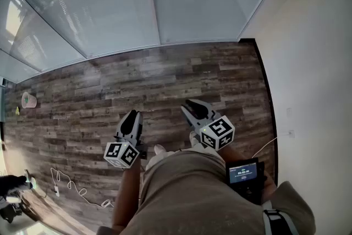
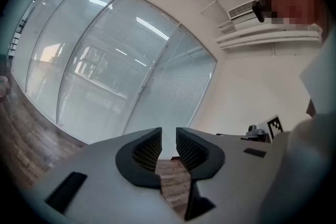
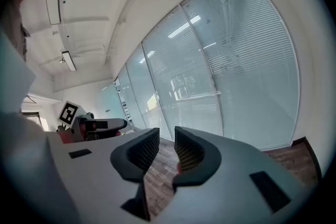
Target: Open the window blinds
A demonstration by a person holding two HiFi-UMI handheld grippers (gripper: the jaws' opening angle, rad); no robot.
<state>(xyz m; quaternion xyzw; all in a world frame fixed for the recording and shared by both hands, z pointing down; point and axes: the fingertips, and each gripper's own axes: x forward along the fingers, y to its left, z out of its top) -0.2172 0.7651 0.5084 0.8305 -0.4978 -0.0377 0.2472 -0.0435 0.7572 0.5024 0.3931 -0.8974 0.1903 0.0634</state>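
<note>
My left claw (image 1: 132, 115), right claw (image 1: 190, 105): both slightly parted, empty. Blinds (image 1: 104, 8) at 12 o'clock, slats look shut, well apart from me, apparently behind glass. No control in view. Risk: claws strike glass; cable (image 1: 71, 189) at 8 o'clock trips me.

l hand-held gripper (image 1: 132, 114) ajar, empty, r hand-held gripper (image 1: 188, 103) same
</note>
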